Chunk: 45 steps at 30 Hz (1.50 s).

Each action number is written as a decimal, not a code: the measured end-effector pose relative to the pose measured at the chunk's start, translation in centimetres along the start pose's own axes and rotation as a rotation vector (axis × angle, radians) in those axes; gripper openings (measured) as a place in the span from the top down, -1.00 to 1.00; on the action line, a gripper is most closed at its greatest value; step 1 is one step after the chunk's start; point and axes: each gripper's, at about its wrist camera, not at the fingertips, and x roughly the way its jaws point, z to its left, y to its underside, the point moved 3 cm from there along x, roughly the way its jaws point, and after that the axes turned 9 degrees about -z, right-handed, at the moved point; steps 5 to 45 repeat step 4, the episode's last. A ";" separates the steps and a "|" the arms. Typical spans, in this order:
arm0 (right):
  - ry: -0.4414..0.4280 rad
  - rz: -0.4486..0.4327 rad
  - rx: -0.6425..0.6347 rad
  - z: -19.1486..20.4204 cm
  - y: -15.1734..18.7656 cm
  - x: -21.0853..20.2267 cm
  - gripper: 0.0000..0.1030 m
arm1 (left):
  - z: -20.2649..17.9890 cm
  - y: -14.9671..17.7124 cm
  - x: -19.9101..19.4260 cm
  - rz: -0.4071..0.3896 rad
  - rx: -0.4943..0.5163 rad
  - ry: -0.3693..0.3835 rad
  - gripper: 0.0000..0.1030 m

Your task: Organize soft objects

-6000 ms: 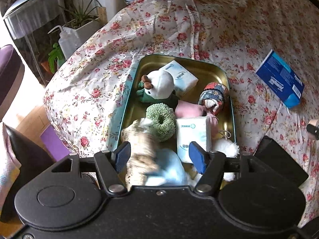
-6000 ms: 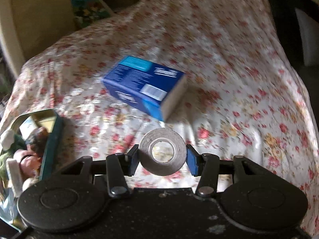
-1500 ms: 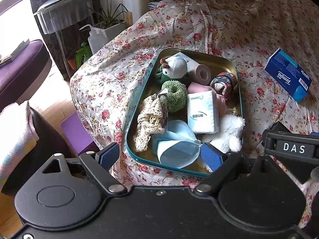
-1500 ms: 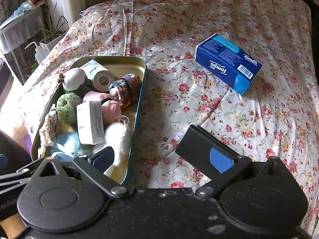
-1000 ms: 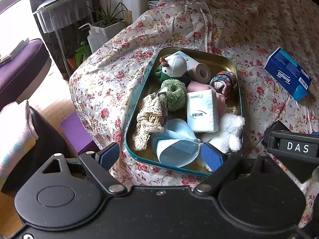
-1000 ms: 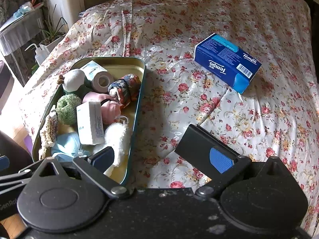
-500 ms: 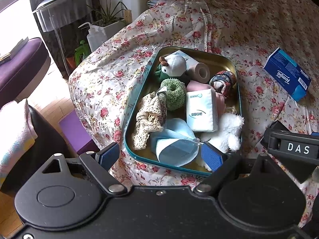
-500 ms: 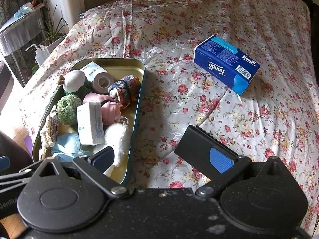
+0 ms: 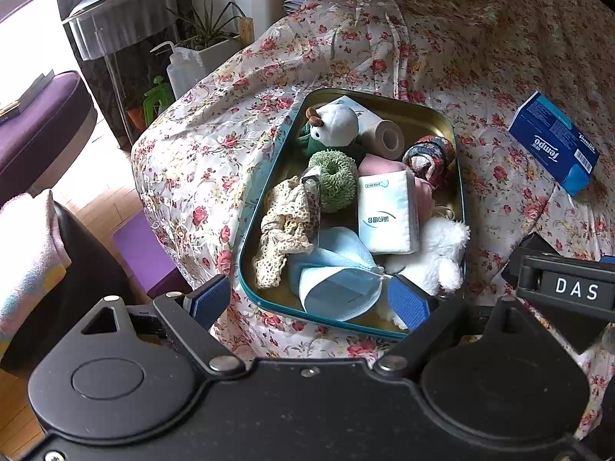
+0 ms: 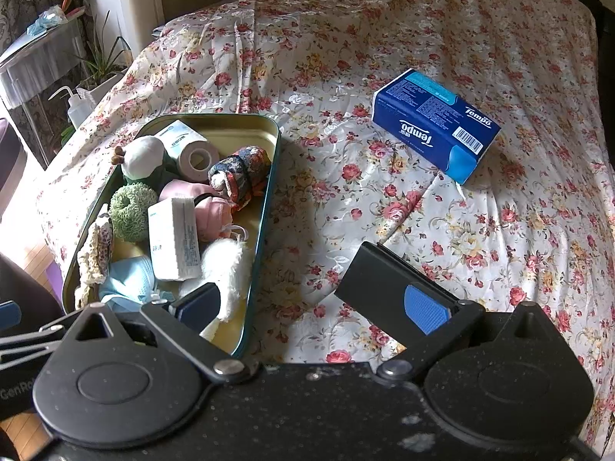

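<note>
Soft things fill one tin tray (image 9: 459, 176), which lies on a bed draped in a floral sheet (image 10: 384, 38). In the tray: two plush toys, one white-headed over green (image 9: 334, 123) at the far end and one fluffy white (image 9: 438, 249) at the near right; two tissue packs, one (image 9: 386, 211) lying across the middle, one (image 10: 175, 136) mostly hidden at the far end; one roll of tape (image 9: 388, 136); one green scrunchie (image 9: 332, 178); one crochet piece (image 9: 284, 230); one blue mask (image 9: 338, 276); one patterned cloth roll (image 9: 428, 157); and pink fabric (image 10: 211, 209), half buried under the middle pack, its count unclear. One blue tissue box (image 10: 434, 125) sits alone on the sheet, well apart from the tray to the right.

The left gripper (image 9: 307, 303) hangs over the tray's near edge, fingers spread wide with nothing between them. The right gripper (image 10: 311, 311) is likewise released and bare, its left finger above the tray's near right corner, its right over the sheet. In the left view a black part marked "DAS" (image 9: 569, 288) juts in at the right, cut off by the frame.
</note>
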 end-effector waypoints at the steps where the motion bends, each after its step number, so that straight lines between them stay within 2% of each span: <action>1: 0.000 -0.001 0.000 0.0 0.0 0.0 -0.99 | 0.0 0.0 0.0 0.000 0.000 0.000 -0.69; 45: 0.001 -0.002 0.000 0.0 0.0 -0.1 -0.99 | 0.0 0.0 0.1 0.002 0.001 0.002 -0.69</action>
